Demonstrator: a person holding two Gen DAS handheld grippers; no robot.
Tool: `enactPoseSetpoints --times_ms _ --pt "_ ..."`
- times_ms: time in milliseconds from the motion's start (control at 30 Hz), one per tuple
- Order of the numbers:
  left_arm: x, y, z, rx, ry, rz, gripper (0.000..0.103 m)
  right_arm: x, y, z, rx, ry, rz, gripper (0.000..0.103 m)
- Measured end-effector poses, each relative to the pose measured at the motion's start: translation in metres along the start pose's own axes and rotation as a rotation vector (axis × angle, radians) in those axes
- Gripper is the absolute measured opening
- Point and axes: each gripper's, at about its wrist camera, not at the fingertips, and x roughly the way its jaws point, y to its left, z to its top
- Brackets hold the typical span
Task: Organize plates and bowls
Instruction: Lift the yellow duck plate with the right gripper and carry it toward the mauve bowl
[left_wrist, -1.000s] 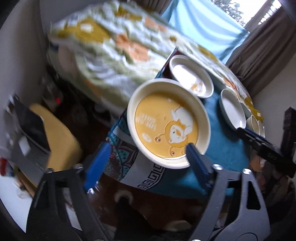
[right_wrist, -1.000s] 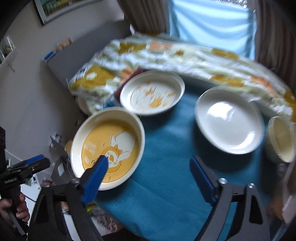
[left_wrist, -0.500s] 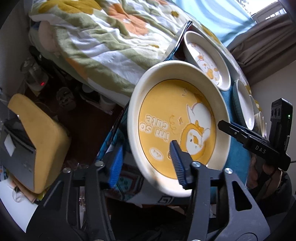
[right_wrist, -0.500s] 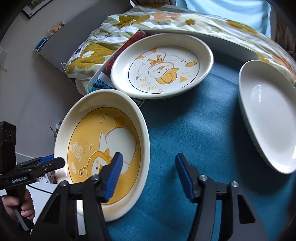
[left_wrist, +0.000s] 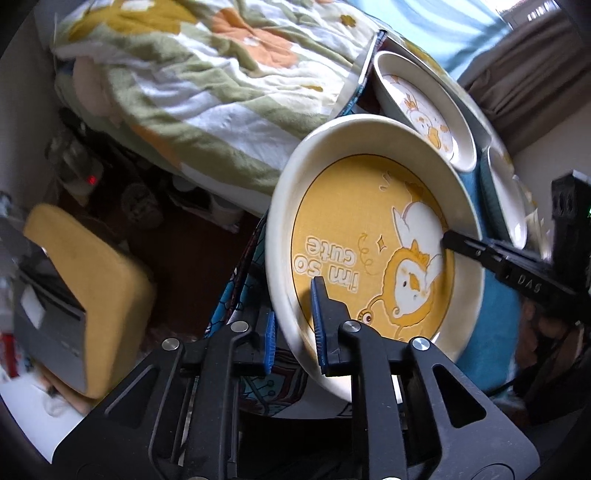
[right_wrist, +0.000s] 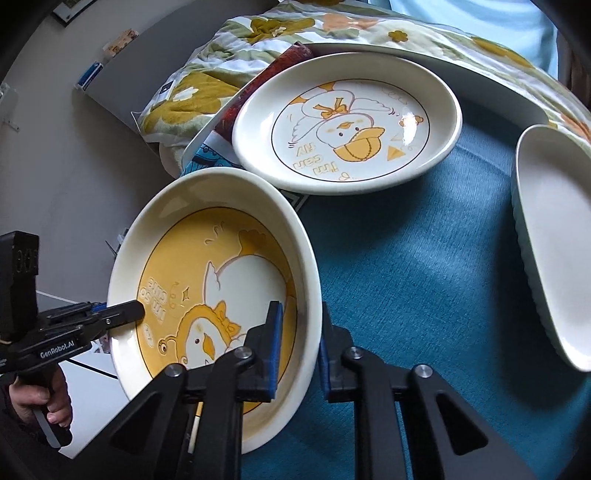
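Observation:
A cream plate with a yellow duck centre (left_wrist: 373, 236) (right_wrist: 207, 295) lies at the corner of the teal tablecloth (right_wrist: 406, 258). My left gripper (left_wrist: 293, 334) is shut on its near rim, one pad inside and one outside. My right gripper (right_wrist: 299, 350) is shut on the opposite rim; it shows in the left wrist view as a black finger (left_wrist: 480, 251). A white duck plate (right_wrist: 347, 122) (left_wrist: 424, 107) sits behind it. A plain white plate (right_wrist: 554, 236) lies to the right.
A flowered blanket (left_wrist: 207, 85) (right_wrist: 258, 44) lies on the bed beyond the table. A yellow cushion (left_wrist: 85, 295) and floor clutter sit below the table's left edge. The left gripper's handle and hand (right_wrist: 33, 369) show at the left of the right wrist view.
Both grippers have moved in and closed on opposite rims of the yellow duck plate; a second ago both were open and further back.

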Motion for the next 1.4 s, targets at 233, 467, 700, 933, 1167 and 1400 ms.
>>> enactPoseSetpoints --times_ms 233,467,700,933,1167,1400 --pt "-0.010 -0.012 -0.004 0.093 -0.046 0.074 0.016 0.000 0.012 -0.002 -0.030 -0.023 -0.041 0.016" --pt "-0.023 -0.017 -0.006 0.127 -0.095 0.095 0.016 -0.006 0.028 -0.011 -0.084 -0.084 -0.096 0.016" --pt "-0.044 -0.038 -0.015 0.186 -0.165 0.105 0.017 -0.032 0.032 -0.030 -0.090 -0.177 -0.130 0.016" --pt "-0.070 -0.102 -0.032 0.320 -0.224 0.066 0.017 -0.089 0.011 -0.067 -0.009 -0.286 -0.179 0.016" --pt "-0.069 -0.186 -0.063 0.464 -0.222 -0.032 0.017 -0.151 -0.032 -0.128 0.118 -0.361 -0.287 0.016" --pt "-0.035 -0.256 -0.096 0.573 -0.174 -0.099 0.017 -0.180 -0.089 -0.185 0.240 -0.375 -0.373 0.016"
